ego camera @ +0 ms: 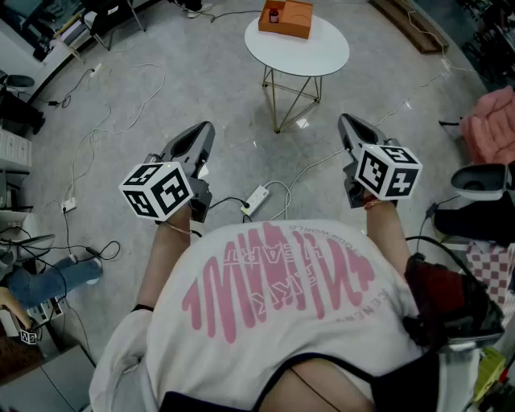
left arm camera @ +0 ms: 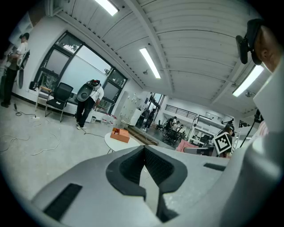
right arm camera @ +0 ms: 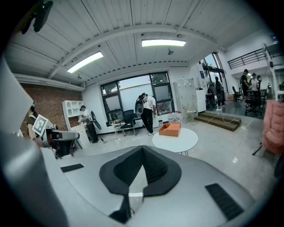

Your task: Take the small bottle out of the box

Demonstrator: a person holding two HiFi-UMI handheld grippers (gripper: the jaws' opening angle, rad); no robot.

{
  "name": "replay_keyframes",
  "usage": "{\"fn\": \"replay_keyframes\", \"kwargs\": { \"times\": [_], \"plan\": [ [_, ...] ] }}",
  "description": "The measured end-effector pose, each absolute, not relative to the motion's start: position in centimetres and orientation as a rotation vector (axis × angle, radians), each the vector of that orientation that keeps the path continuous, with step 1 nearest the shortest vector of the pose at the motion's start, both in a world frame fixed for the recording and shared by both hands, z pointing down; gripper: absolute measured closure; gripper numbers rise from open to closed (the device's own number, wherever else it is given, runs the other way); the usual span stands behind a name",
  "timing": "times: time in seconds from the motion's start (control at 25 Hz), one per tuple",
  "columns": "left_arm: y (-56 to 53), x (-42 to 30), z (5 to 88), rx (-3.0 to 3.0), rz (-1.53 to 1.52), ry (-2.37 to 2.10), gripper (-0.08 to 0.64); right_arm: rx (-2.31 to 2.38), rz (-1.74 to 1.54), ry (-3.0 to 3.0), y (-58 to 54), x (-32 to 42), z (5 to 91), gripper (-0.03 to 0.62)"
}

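Left tongs [ego camera: 207, 130] shut, nothing in them. Right tongs [ego camera: 345, 121] shut too, empty. Both up in air, well apart from round white counter [ego camera: 322, 53].

Orange box [ego camera: 291, 19] sits at far edge of counter. Small bottle [ego camera: 274, 14] stands inside box, near its left side — dark, too small to see well.

My guess: bottle light, hard, smooth, maybe slippery, could tip or break if dropped. Best hold — pinch round middle of body from above, squeeze softly, lift straight up.

left gripper [ego camera: 204, 130]: jaws together | right gripper [ego camera: 347, 123]: jaws together | both held out forward, well apart
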State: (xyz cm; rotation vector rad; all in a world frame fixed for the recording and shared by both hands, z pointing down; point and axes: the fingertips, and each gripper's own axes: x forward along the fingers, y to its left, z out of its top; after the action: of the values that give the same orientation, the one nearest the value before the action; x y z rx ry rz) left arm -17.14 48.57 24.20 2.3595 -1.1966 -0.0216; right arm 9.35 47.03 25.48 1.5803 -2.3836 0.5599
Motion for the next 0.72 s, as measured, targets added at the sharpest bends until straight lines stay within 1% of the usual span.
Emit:
{"fn": "replay_keyframes", "kwargs": {
  "times": [0.44,0.72],
  "plan": [
    [50.0,-16.1,25.6,2.334,-0.008,-1.212,0.552,1.559,0.627,-2.356,48.8,11.5,27.5,0.589],
    [50.6,-17.6,27.0,2.303,0.001,-1.224,0.552,1.574,0.707,-2.344,48.5,11.7,29.0,0.589]
  ]
}}
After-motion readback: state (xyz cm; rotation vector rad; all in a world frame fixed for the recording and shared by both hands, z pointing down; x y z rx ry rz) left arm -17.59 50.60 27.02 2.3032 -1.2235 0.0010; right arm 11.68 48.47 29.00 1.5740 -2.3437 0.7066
